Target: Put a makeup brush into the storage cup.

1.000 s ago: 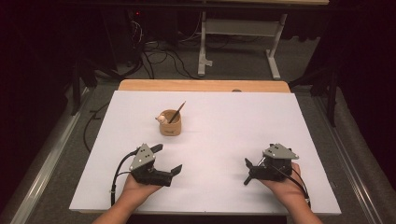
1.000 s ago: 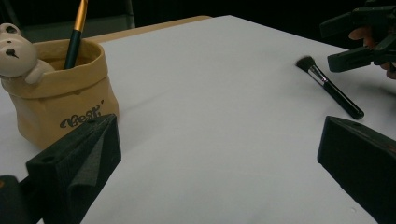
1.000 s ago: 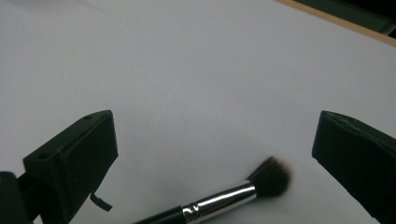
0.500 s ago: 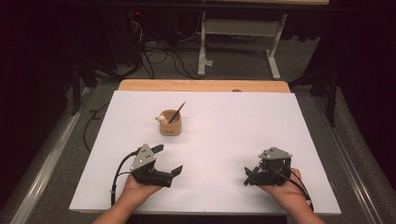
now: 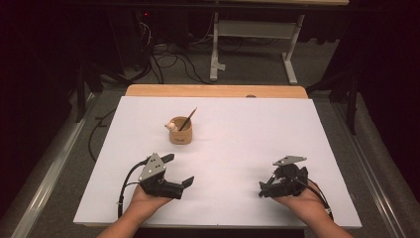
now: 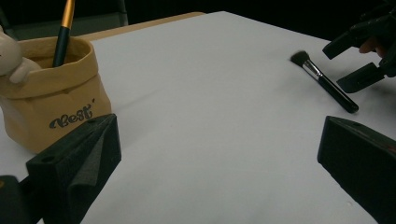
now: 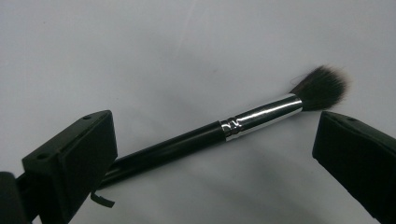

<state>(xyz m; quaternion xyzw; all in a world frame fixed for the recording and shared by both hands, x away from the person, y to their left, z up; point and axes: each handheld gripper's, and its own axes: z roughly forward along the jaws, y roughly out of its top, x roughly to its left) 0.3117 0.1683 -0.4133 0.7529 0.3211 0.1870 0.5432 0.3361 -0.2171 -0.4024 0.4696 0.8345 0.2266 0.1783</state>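
A black makeup brush (image 7: 187,142) with a silver ferrule and dark bristles lies flat on the white table, seen again in the left gripper view (image 6: 327,84). My right gripper (image 7: 217,135) is open and low over the brush, one jaw on each side and neither touching it. In the high view this right gripper (image 5: 265,189) is at the front right. My left gripper (image 5: 179,169) is open and holds nothing, at the front left. Just beyond it stands a tan fabric pouch (image 5: 180,135) marked "Best" (image 6: 51,102), holding a gold-handled brush (image 6: 63,28) and a small plush figure (image 6: 11,56).
White sheet (image 5: 247,129) covers the table, with a wooden edge (image 5: 213,90) along the far side. Beyond it are a dark floor with cables (image 5: 168,59) and a metal stand (image 5: 252,29). In the left gripper view the right gripper (image 6: 348,63) is by the brush.
My right gripper has dropped slightly toward the near edge and settled over the black brush. The left gripper and the pouch have stayed put.
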